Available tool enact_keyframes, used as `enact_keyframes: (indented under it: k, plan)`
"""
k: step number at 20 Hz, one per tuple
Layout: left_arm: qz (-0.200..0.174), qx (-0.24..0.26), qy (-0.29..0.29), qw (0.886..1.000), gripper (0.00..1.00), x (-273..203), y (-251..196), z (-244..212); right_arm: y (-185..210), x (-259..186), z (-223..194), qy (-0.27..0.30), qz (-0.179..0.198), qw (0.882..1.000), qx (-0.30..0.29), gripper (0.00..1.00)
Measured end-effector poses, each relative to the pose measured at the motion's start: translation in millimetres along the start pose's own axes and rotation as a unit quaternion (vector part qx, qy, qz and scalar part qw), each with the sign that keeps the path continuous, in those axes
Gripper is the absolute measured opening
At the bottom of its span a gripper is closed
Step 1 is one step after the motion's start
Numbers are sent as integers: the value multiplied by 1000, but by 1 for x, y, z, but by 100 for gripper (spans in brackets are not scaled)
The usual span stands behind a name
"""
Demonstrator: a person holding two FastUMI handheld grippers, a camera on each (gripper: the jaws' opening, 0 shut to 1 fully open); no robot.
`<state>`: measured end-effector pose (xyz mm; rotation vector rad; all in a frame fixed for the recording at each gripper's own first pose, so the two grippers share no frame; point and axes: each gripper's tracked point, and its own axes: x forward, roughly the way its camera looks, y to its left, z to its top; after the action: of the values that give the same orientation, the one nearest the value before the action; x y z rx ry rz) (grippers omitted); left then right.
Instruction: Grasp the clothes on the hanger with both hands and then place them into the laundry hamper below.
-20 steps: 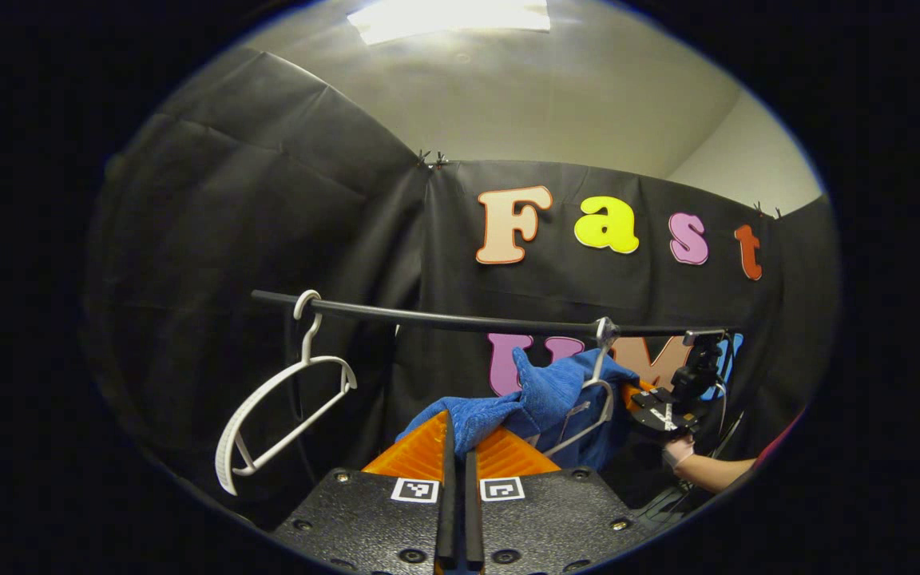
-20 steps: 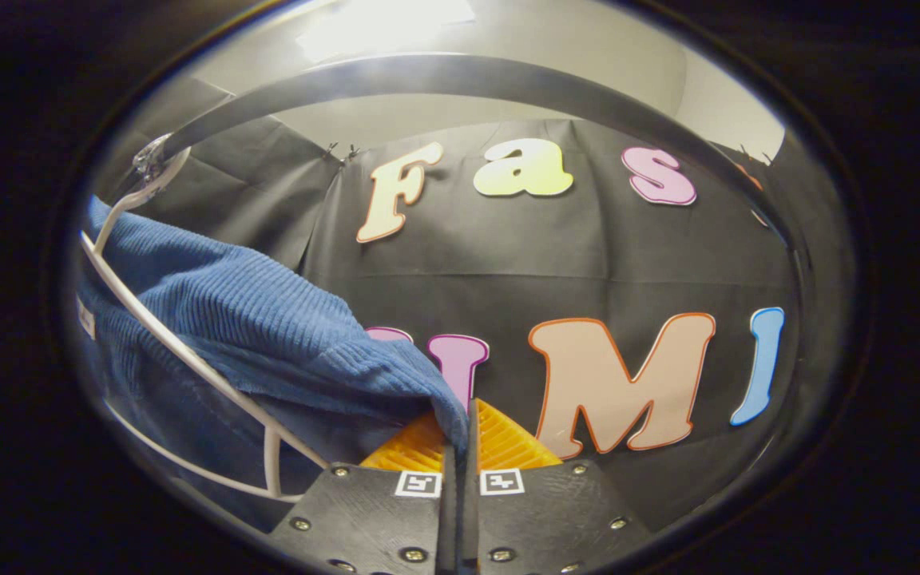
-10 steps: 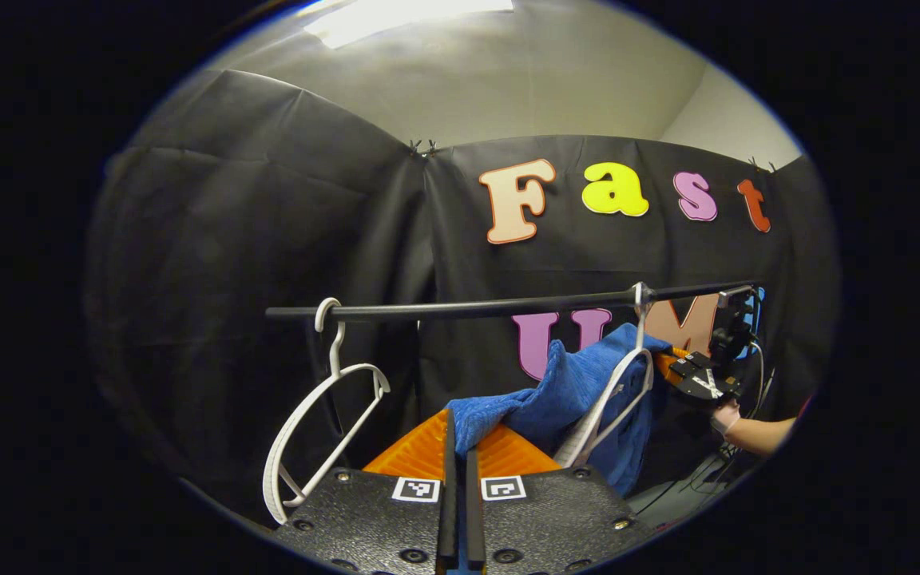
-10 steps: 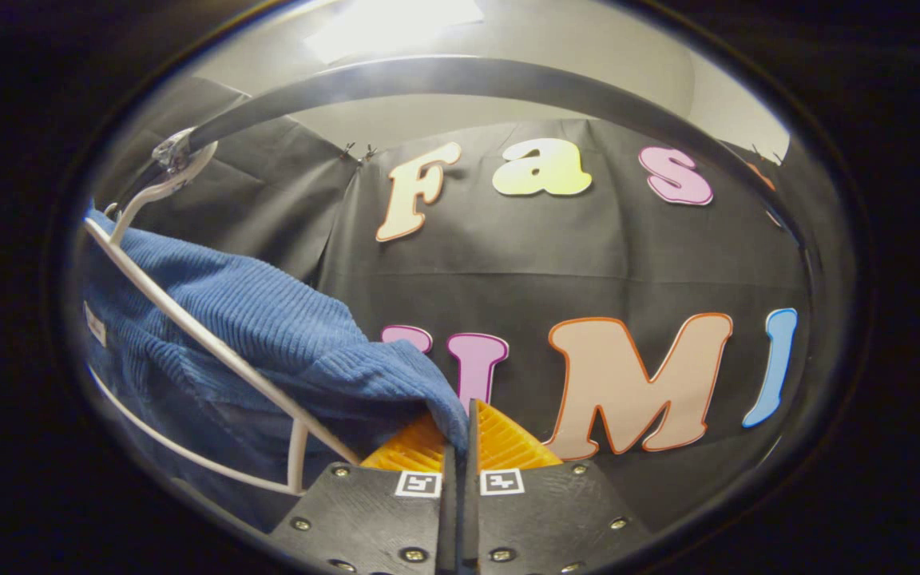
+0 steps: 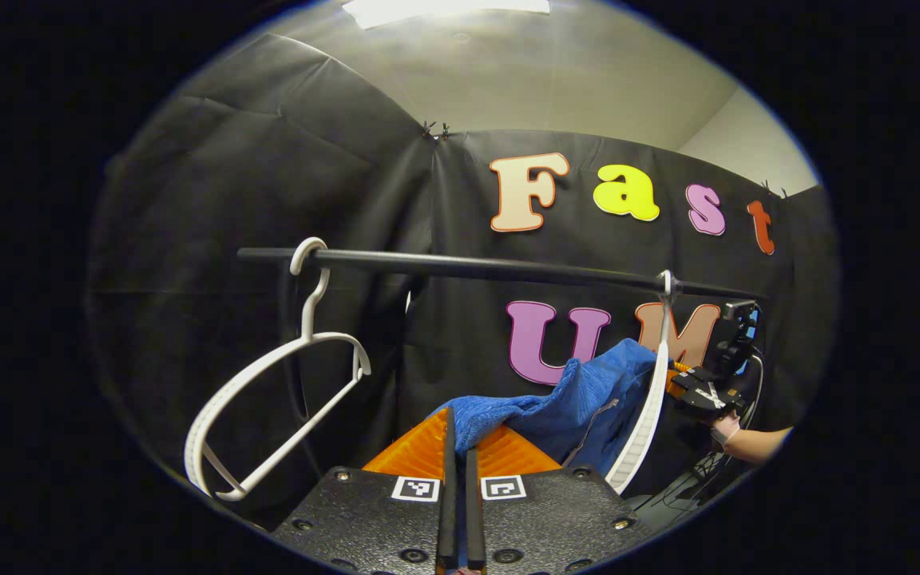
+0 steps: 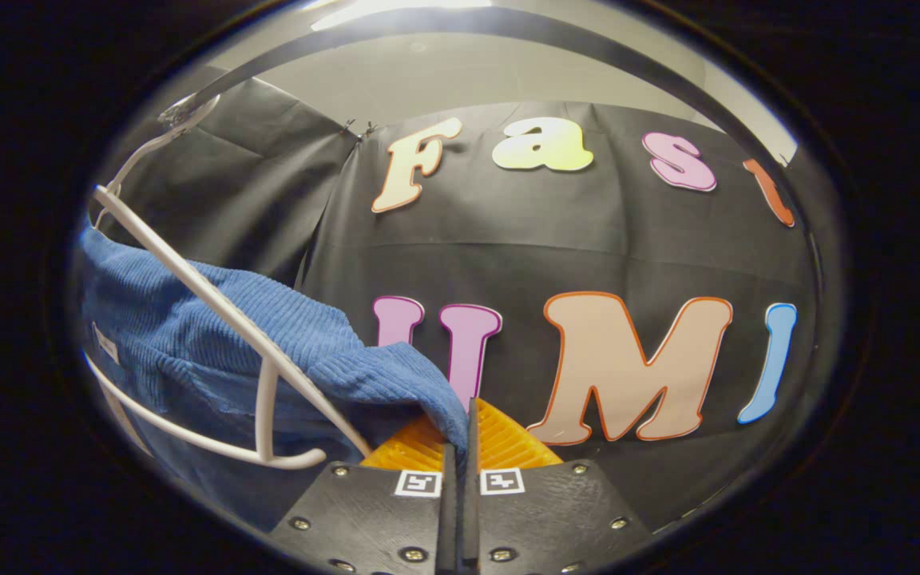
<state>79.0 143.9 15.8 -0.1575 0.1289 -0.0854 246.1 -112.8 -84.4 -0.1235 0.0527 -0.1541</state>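
Presently, reading from left to right:

Empty hanger: a white hanger point(image 5: 268, 399) hooks over the black rail point(image 5: 468, 267) near the rail's left end in the left gripper view. It carries no cloth and hangs tilted.

Rail: it runs roughly level across the left gripper view in front of the black cloth wall point(image 5: 268, 200). In the right gripper view the rail point(image 6: 508, 24) arches close overhead.

Left gripper: the left gripper point(image 5: 457, 435) has both fingers pressed together on one end of the blue garment point(image 5: 556, 403), pinching the fabric between them.

Garment: the ribbed blue cloth stretches from the left gripper's fingers rightward to the second hanger point(image 5: 648, 415). In the right gripper view the garment point(image 6: 268, 343) drapes behind and partly over that hanger's white arm point(image 6: 220, 311), its bulk to the left.

Second hanger: it hooks on the rail near the right end and is tilted; the garment is draped on it.

Right gripper: the right gripper point(image 6: 460, 431) is clamped on the garment's other end, cloth squeezed between both fingers. In the left gripper view it point(image 5: 703, 391) sits just right of the second hanger, held by a gloved hand point(image 5: 723, 431).
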Motion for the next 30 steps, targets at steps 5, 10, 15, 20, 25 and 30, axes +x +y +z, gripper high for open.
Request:
enact_keyframes:
  k: [5,10,15,20,25,30]
  plan:
    - [-5,-17,16,1000,5,12,2,-29,-3,3,-26,32,-4,999,-2,3]
    - [-3,-23,27,999,5,13,1,-53,-2,-3,-54,63,-5,998,-3,4]
    - [8,-10,54,998,5,5,0,-86,-1,-20,-81,95,-3,996,-2,3]
    - [22,-13,74,997,5,-10,1,-111,3,-43,-105,120,8,993,-6,3]
    - [28,5,79,996,3,-27,-8,-123,8,-68,-110,129,17,991,3,3]
    - [12,45,91,995,4,-37,-33,-140,23,-91,-108,132,38,990,18,3]
